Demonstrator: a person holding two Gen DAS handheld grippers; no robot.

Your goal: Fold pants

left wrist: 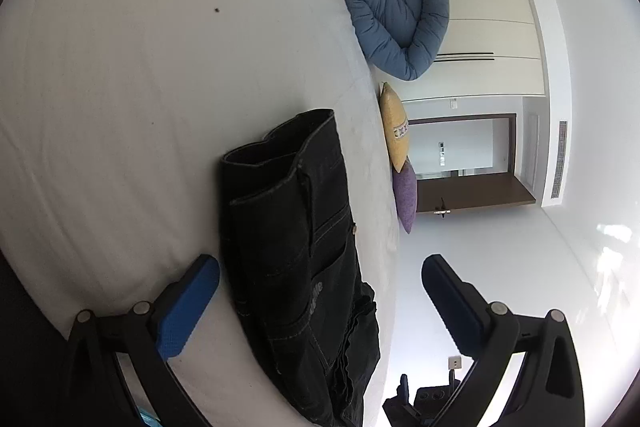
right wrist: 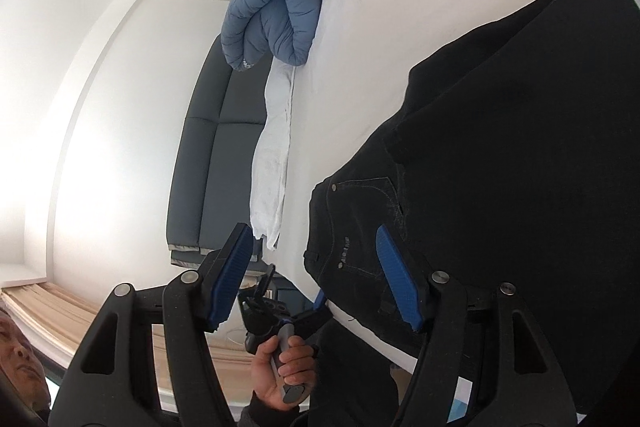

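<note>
Black jeans (left wrist: 296, 247) lie folded on a white bed (left wrist: 132, 87); both views are rolled sideways. In the left wrist view my left gripper (left wrist: 320, 275) is open and empty, its blue pads on either side of the waist end, not touching the cloth. In the right wrist view the jeans (right wrist: 500, 147) fill the right side, waistband and pocket nearest. My right gripper (right wrist: 316, 239) is open and empty, just off the waistband edge. The left gripper (right wrist: 280, 311) and the hand holding it show beyond, at the bed's edge.
A rolled blue duvet (left wrist: 400, 11) lies at the bed's far side, also in the right wrist view (right wrist: 276, 7). A yellow pillow (left wrist: 394, 127) and a purple pillow (left wrist: 406, 195) lie by it. A dark sofa (right wrist: 216, 155) stands by the bed. A white cloth (right wrist: 272, 155) hangs at the bed's edge.
</note>
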